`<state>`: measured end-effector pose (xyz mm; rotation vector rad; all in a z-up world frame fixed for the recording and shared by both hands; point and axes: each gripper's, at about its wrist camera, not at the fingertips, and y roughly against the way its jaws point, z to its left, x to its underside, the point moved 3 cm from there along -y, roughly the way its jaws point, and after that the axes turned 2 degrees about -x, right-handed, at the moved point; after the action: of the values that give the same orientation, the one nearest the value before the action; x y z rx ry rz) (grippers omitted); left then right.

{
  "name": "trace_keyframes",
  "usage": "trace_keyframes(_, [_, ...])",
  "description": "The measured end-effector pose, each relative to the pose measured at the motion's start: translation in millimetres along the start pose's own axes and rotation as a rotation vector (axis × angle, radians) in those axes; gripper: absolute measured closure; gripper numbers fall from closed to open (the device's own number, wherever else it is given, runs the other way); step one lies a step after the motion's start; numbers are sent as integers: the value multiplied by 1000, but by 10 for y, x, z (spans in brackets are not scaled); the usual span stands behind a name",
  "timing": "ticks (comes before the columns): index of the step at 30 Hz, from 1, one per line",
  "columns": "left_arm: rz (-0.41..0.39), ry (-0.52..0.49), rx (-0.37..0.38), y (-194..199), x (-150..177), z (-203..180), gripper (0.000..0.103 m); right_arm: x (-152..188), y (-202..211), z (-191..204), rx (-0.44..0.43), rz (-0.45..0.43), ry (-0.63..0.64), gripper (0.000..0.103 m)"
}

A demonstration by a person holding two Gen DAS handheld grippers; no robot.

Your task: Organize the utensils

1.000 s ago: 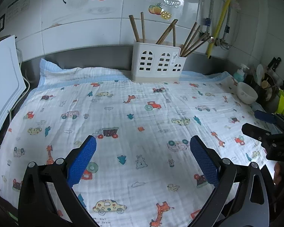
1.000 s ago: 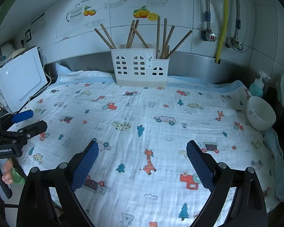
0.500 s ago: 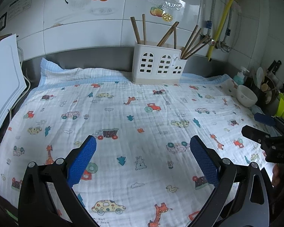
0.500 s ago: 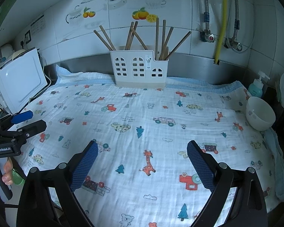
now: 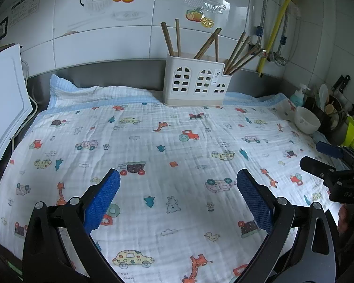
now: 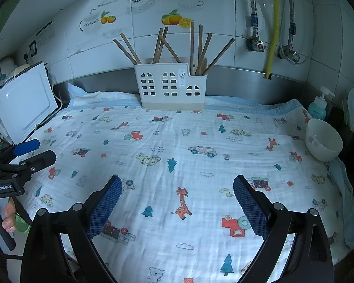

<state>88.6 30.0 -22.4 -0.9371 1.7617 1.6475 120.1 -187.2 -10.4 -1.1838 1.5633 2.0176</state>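
Bare cloth (image 5: 167, 151), holder (image 5: 197, 83) at back, bowl (image 6: 323, 140) right

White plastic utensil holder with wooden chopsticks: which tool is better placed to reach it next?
Right, marginally: the right tool, open, faces the white plastic utensil holder straight ahead; the left tool, also open, sees it off-centre.

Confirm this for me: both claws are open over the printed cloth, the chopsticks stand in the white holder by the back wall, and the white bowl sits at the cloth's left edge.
One detail is wrong: the white bowl sits at the cloth's right edge, not the left, as the right wrist view shows. The rest holds: the left claw and right claw are open over the cloth, and the chopsticks stand in the white holder by the back wall.
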Motion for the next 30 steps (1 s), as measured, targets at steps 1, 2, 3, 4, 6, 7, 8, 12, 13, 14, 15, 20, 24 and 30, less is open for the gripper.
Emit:
trace_keyframes(1, [0,0,-1,0,1,0,5,2,-2,-1,2,0,0,11])
trace_keyframes(2, [0,-1,0,-2,1,2,5,4,-4,-5,3,1,-1,11])
trace_keyframes(3, [0,-1,1,-3,1,0,5,5,-6,-11,2,1,-4,11])
trace_keyframes(4, [0,-1,1,-4,1,0,5,9,-8,-17,1,1,-5,11])
trace_keyframes(6, [0,-2,1,-7,2,-9,5,8,-17,-29,2,3,-7,11])
trace_keyframes(7, [1,-2,0,-10,4,-17,5,9,-21,-31,1,3,-6,11])
trace_keyframes(8, [1,-2,0,-13,6,-25,5,7,-21,-31,1,3,-5,11])
trace_keyframes(12, [2,-1,-1,-16,6,-39,5,10,-19,-27,1,3,-7,11])
trace_keyframes(13, [1,1,0,-15,5,-39,5,12,-20,-31,0,3,-6,11])
trace_keyframes(14, [0,2,0,-19,3,-43,5,9,-19,-33,1,3,-5,11])
trace_keyframes(15, [-1,3,0,-19,0,-44,5,12,-20,-32,-2,3,-7,11])
trace_keyframes(20, [-4,4,0,-18,-8,-56,5,10,-32,-11,-3,3,-2,11])
trace_keyframes(24, [-5,-1,3,-21,-7,-67,5,11,-33,-1,-3,3,-1,11])
trace_keyframes(30, [-20,-7,-1,9,-15,-78,5,5,-23,4,0,-1,-2,11])
